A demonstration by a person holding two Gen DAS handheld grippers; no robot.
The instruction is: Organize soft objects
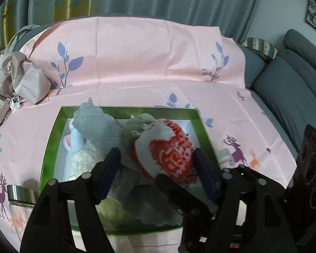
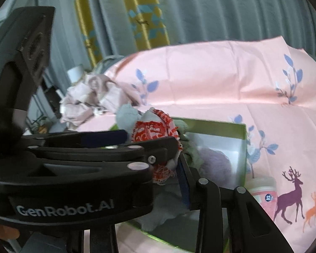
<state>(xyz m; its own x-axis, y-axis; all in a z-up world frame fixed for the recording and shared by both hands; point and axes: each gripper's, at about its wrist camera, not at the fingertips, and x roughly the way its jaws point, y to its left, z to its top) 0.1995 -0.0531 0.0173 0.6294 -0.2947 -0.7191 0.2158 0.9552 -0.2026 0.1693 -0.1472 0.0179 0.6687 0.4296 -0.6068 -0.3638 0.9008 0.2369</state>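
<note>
A green box [image 1: 52,135] sits on the pink cloth and holds several soft items: a grey plush [image 1: 97,124], a cream knit piece [image 1: 84,160] and a grey-green cloth. A red-and-white knitted piece [image 1: 168,154] lies on top, between the open fingers of my left gripper [image 1: 158,168], which hovers over the box. A finger of my right gripper [image 1: 179,194] reaches in from the lower right under the knitted piece. In the right wrist view the left gripper's body [image 2: 73,168] blocks the left side; the knitted piece [image 2: 151,130] shows beyond it. Whether the right jaws grip it is hidden.
A glass jar with a metal lid [image 1: 21,196] stands left of the box. A pink-and-white cup [image 2: 263,191] stands right of it. Crumpled beige cloth [image 1: 12,82] lies at the far left. A grey sofa [image 1: 295,88] and a dark speaker [image 1: 311,164] are on the right.
</note>
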